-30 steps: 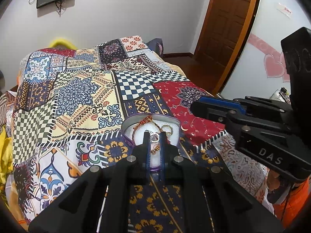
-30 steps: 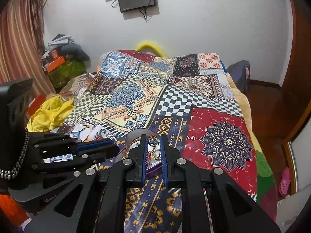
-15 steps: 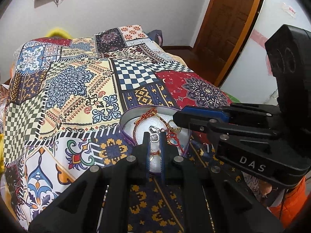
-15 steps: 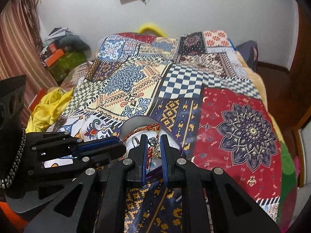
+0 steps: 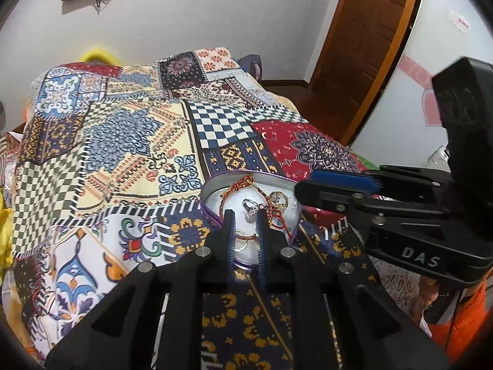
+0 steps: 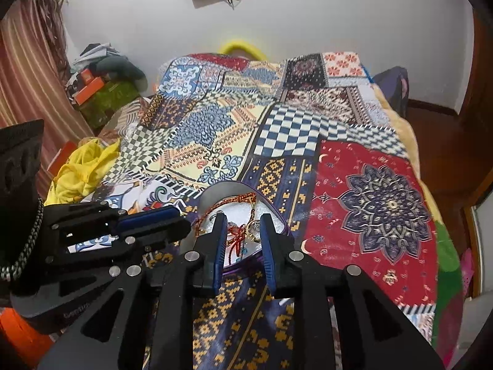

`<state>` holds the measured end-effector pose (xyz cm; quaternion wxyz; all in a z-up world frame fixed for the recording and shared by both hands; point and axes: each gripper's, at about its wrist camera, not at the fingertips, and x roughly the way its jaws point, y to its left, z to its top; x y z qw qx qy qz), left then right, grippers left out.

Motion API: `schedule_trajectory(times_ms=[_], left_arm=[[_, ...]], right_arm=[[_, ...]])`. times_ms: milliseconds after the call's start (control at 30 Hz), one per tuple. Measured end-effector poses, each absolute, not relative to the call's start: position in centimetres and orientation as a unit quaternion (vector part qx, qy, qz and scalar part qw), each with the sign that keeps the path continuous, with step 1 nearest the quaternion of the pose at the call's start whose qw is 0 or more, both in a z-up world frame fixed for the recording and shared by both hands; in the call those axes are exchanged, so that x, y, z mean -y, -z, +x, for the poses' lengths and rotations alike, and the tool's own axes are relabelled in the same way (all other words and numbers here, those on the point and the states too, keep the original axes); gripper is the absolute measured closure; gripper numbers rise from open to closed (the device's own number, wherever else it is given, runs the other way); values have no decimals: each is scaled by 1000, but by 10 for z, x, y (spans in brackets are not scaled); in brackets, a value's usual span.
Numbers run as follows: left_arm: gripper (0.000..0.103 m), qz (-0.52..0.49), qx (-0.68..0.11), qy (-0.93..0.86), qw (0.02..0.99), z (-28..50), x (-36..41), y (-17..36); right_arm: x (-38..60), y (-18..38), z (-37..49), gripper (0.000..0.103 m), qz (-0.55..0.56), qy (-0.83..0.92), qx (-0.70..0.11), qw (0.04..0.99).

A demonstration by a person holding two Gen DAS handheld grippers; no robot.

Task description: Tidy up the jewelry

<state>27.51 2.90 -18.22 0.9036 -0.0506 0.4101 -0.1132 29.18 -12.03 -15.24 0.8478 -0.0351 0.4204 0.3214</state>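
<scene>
**Grippers Over Jewelry Tin**

Left gripper (image 5: pixel 245 215): jaws just parted slightly, nothing clamped. Right gripper (image 6: pixel 243 220): jaws just widened, nothing gripped. Both poised above heart-shaped tin (image 5: pixel 212 189) with red cord bracelets (image 5: pixel 238 185) and rings (image 5: pixel 279 199), on patchwork bed (image 5: pixel 123 141).

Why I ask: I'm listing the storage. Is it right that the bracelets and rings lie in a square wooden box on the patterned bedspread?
Not quite. The left wrist view shows a round tin with a purple rim, not a square wooden box; the bracelets and rings lie in it on the bedspread.
</scene>
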Motion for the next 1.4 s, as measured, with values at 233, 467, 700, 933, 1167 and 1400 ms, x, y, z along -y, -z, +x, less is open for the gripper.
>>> schedule_trajectory(times_ms=[233,467,700,933,1167,1400], left_arm=[[86,-49,-369,91,924,242,-33,134],[80,-31,-270,63,960,171,-25,55],[55,-7,-133,10,991,85,-14,-7],[32,-16,-71,3,997,34,-11,-26],[7,-6,-59,-14,998,16,-1,-15],[5,0,-64,-15,998,9,3,-11]], right_arm=[[132,105,254,83,-46,-308,-366,877],[153,33,188,83,-46,-294,-263,918],[175,-21,112,83,-35,-278,-141,950],[183,-36,68,54,-25,-253,-75,964],[172,-26,61,19,-34,-223,-66,972],[172,-29,53,19,-34,-215,-66,974]])
